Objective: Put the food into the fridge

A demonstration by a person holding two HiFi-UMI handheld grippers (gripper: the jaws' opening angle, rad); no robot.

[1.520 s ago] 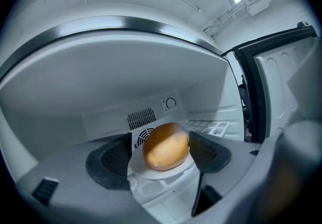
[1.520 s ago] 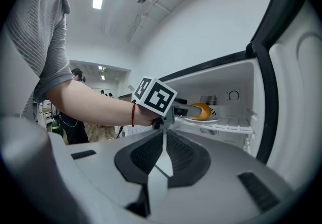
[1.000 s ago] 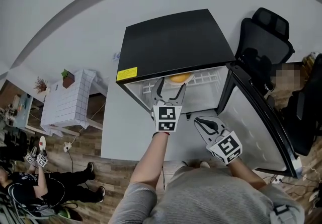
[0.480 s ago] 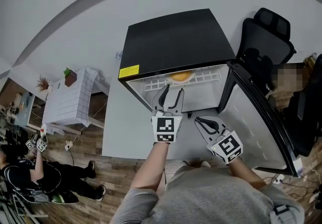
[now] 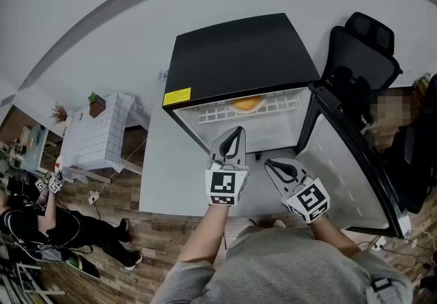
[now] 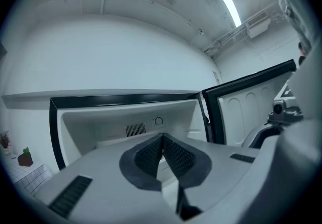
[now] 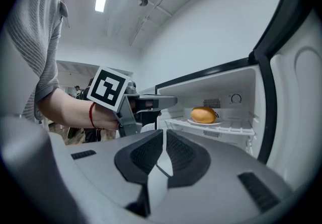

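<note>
A black mini fridge [image 5: 239,57] stands with its door [image 5: 345,159] swung open to the right. On its white wire shelf [image 5: 212,115] an orange-brown bun [image 5: 246,102] lies on a white plate; it also shows in the right gripper view as the bun [image 7: 204,115]. My left gripper [image 5: 237,132] hangs just outside the fridge opening, pointing in; its jaws have just closed, pads together with nothing between them [image 6: 162,140]. My right gripper [image 5: 268,162] is lower right of it, shut and empty [image 7: 164,135].
A black office chair [image 5: 358,57] stands behind the open door. At the left are a white gridded table [image 5: 92,139] with a small plant [image 5: 91,101], and a person [image 5: 34,227] on the wood floor. The fridge's lower compartment [image 6: 100,127] holds nothing visible.
My left gripper has pulled back out of the fridge toward me and its jaws have gone from wide open to shut. The bun stays on the shelf. The right gripper has not moved.
</note>
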